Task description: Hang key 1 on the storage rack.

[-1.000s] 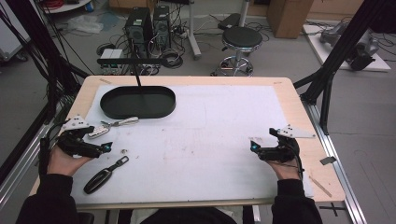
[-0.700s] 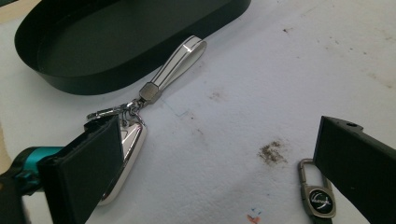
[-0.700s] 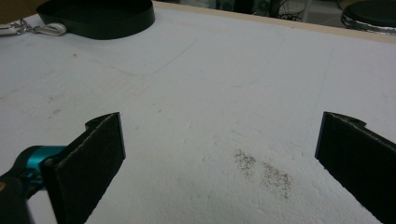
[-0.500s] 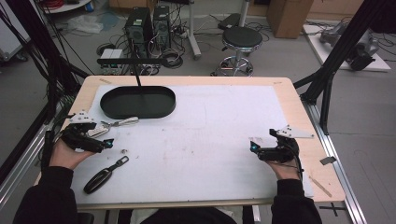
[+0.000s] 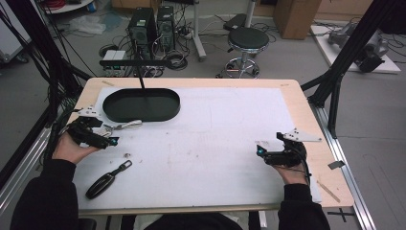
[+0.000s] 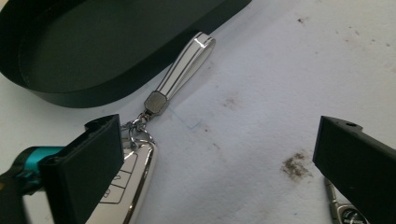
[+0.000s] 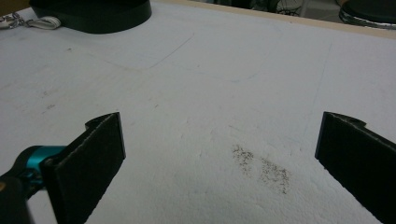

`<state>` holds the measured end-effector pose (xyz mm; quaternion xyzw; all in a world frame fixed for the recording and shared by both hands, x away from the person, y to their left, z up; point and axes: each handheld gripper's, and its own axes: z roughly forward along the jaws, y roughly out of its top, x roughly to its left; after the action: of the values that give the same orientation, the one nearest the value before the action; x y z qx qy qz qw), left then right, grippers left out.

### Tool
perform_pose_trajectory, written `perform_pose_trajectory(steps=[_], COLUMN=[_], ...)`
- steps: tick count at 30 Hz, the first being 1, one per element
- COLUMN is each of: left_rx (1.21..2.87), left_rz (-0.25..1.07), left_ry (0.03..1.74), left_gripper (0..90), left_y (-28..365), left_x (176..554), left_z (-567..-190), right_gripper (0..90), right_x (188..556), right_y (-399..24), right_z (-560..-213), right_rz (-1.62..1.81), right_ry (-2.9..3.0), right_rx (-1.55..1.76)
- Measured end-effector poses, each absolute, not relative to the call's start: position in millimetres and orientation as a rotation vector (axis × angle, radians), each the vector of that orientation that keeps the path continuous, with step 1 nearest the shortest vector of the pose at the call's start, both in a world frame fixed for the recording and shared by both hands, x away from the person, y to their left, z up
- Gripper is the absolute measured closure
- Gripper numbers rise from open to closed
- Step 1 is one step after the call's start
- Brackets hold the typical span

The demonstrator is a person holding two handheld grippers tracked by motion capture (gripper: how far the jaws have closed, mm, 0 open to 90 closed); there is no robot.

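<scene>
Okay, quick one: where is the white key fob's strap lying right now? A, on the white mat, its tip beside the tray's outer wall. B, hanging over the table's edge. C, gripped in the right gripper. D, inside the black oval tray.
A: in the left gripper view the strap lies flat on the white mat, its tip by the outer wall of the black tray, with the white key fob beside one jaw of the open left gripper.
</scene>
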<state>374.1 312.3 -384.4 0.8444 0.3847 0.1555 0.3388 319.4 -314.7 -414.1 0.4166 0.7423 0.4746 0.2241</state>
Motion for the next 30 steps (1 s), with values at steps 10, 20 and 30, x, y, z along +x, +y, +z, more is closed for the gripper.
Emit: perform_pose_trajectory(steps=[10, 20, 30], left_rx=[2.291, 2.392, 2.476], left_rz=[0.392, 0.369, 0.286], left_ry=[0.965, 0.921, 0.891], left_gripper=[8.1, 8.1, 10.2], left_y=[306, 293, 280], left_x=[395, 412, 429], left_z=[-382, -379, -390], right_gripper=[0.7, 0.7, 0.7], right_x=[319, 320, 318], right_y=[-315, -314, -317], right_z=[-414, -415, -416], right_rz=[1.306, 1.298, 1.282], right_ry=[2.043, 2.050, 2.046], right_rx=[1.159, 1.151, 1.165])
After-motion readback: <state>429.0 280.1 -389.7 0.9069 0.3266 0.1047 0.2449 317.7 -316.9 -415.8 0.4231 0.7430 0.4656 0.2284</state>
